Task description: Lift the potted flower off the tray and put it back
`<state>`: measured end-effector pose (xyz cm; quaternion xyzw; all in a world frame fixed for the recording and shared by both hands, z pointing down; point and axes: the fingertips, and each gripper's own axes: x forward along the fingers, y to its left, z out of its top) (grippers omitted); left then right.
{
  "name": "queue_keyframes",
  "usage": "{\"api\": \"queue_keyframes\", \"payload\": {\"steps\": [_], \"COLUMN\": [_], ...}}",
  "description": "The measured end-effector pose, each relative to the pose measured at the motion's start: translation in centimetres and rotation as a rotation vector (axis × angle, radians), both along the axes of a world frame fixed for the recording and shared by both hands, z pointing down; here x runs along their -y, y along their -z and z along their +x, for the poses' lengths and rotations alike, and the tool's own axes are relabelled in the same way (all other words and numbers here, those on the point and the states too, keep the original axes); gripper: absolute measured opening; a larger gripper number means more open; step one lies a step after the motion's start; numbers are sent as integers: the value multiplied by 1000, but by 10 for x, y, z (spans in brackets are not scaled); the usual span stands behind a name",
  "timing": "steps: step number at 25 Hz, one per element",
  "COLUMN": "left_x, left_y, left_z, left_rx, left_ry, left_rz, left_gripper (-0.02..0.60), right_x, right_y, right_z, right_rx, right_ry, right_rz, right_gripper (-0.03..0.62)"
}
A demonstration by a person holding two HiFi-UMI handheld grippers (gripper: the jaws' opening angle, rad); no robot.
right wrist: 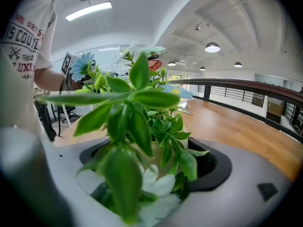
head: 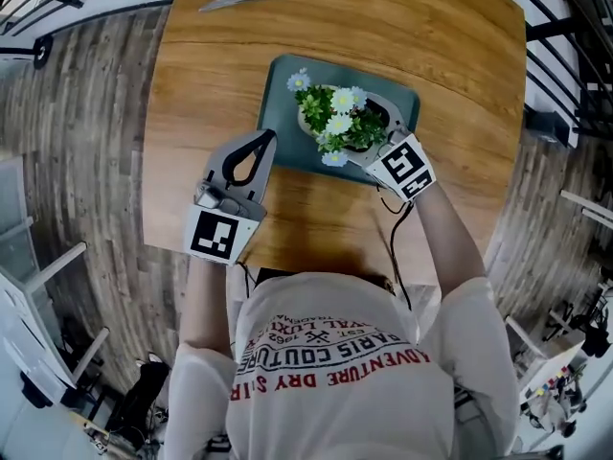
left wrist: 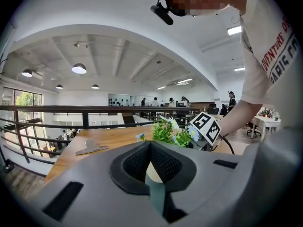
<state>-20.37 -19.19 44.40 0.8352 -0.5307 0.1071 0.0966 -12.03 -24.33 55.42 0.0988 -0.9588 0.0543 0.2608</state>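
Head view: right tool (head: 372, 123) around flower (head: 335, 123)

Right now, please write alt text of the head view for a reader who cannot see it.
Seen from above, a person's right claw reaches around a potted flower standing on a teal tray on a wooden table. The left claw, shut and empty, is at the tray's left edge.

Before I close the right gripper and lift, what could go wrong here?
1. The right gripper has fingers apart among leaves of the potted flower; closing may pinch foliage, not the pot, and slip.
2. The left gripper is shut, beside the tray, so nothing steadies the tray if the pot drags it.
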Motion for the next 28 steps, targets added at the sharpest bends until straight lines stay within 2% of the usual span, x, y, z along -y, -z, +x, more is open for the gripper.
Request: {"api": "queue_keyframes", "payload": {"steps": [14,21,28], "left_x": [9,8,4], "left_y": [-24,-27,-30], "left_z": [-10,-7,3], "left_rx": [-16,-11,-9], "left_ry": [-1,-13,-15], "left_rz": [-34,-39,-54], "left_gripper": [12,12,12], "right_x": [2,2,6], "right_y": [-34,-37,-29], "right_z": [-11,-11,1], "right_rx": [-44,-34,-39], "right_ry": [102,67,13], "right_rz": [16,-28,22], "right_gripper": [468,468,469]}}
